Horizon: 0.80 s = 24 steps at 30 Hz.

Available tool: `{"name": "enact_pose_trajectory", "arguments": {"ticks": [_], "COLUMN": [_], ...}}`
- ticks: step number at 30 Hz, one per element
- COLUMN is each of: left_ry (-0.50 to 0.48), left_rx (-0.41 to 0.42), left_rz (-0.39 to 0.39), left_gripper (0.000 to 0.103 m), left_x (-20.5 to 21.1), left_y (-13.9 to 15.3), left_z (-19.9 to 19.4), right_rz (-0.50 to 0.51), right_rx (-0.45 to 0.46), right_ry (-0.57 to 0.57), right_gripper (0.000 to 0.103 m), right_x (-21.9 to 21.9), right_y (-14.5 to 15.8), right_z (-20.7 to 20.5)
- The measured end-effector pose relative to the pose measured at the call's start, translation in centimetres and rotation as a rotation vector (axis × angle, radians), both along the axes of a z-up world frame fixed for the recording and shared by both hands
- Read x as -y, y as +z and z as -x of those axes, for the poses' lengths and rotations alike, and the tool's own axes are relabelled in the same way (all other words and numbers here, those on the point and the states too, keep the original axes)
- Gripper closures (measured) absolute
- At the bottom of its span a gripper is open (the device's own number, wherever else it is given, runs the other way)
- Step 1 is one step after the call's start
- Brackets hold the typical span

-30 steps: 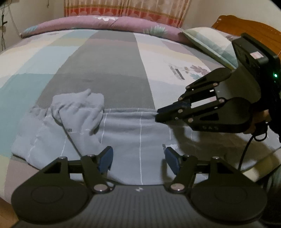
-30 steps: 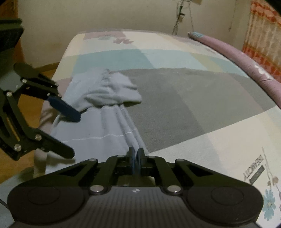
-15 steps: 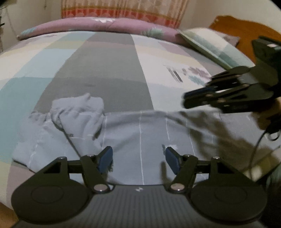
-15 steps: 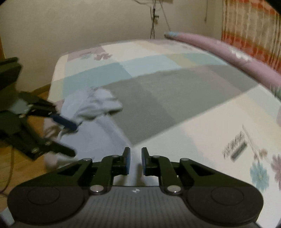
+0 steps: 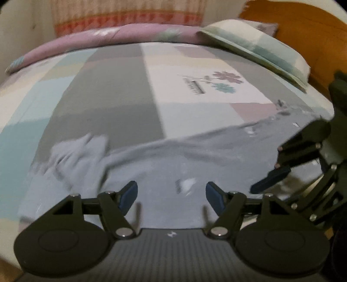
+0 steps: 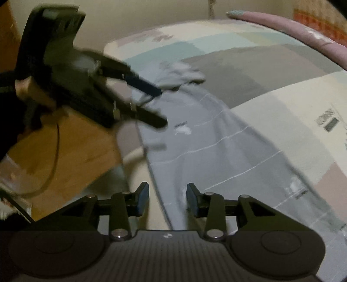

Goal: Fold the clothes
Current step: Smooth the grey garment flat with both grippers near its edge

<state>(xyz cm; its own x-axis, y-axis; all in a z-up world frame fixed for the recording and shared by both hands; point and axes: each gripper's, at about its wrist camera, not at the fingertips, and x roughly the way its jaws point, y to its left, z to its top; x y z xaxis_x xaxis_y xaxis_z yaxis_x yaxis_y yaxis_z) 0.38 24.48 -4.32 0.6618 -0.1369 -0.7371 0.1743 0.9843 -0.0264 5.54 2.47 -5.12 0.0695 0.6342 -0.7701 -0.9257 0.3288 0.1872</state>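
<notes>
- Pale grey-blue garment w/ thin white stripes [image 5: 164, 164] lies spread along the near edge of the bed w/ patchwork sheet in grey, teal, cream and pink blocks [image 5: 112, 91]; one end is bunched into a rumpled lump [image 5: 80, 151].
- Left gripper [image 5: 171, 194]: jaws wide apart, released, blue pads clear of the cloth; nothing btwn them but the garment lying below. They have just been opening a little further.
- Right gripper [image 6: 167, 198]: jaws parted, nothing grasped; garment edge runs under the gap. They have just been opening.
- Left wrist view only: striped pillow [image 5: 256, 50] at the far right corner, orange-brown wooden headboard [image 5: 303, 32] behind it, mauve rolled quilt [image 5: 104, 41] along the far side, patterned curtain [image 5: 130, 15], flower print on the sheet [image 5: 219, 81].
- Right wrist view only: wooden floor [image 6: 71, 147] beside the bed, a thin cable [image 6: 55, 160] hanging over it, a hand [image 6: 32, 91] on the left gripper's handle, plain wall [image 6: 151, 15].
- Each view catches the other gripper from the side: right one at the right edge in the left view, cut off by the frame; left one upper left in the right view.
- Hard to read: both frames motion-blurred; small white label on the garment [image 6: 183, 130] illegible; garment type unclear; its near edge is hidden behind the gripper bodies.
</notes>
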Motion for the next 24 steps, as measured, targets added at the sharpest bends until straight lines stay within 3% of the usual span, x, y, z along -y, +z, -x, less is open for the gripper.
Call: {"name": "enact_pose_trajectory", "arguments": {"ticks": [5,10,15,18,24], "left_ry": [0.016,0.063,0.08,0.074,0.02], "left_rx": [-0.082,-0.114,-0.124,-0.136,-0.051], "left_rz": [-0.097,-0.054,-0.045,-0.044,-0.07], "left_gripper": [0.028,0.025,0.025,0.025,0.025], "left_x": [1.0,-1.7,-2.1,-2.3,-0.8], "left_y": [-2.5,-2.7,-2.6,-2.2,0.2], "left_z": [-0.7,1.2,1.5,1.4,-0.2], "right_rz": [-0.015,-0.008,-0.007,-0.001,0.067], "right_rx": [0.084,0.077,0.093,0.08,0.141], "right_ry": [-0.172,-0.248,-0.31,-0.308,-0.351], "right_gripper": [0.058,0.057,0.042,0.042,0.028], "right_x": [2.4,2.5,-0.6,-0.9,5.2], "right_y": [1.2,-0.2,-1.9,-1.4,0.2], "right_z": [-2.0,-4.7,-7.9,-8.3,-5.2]}}
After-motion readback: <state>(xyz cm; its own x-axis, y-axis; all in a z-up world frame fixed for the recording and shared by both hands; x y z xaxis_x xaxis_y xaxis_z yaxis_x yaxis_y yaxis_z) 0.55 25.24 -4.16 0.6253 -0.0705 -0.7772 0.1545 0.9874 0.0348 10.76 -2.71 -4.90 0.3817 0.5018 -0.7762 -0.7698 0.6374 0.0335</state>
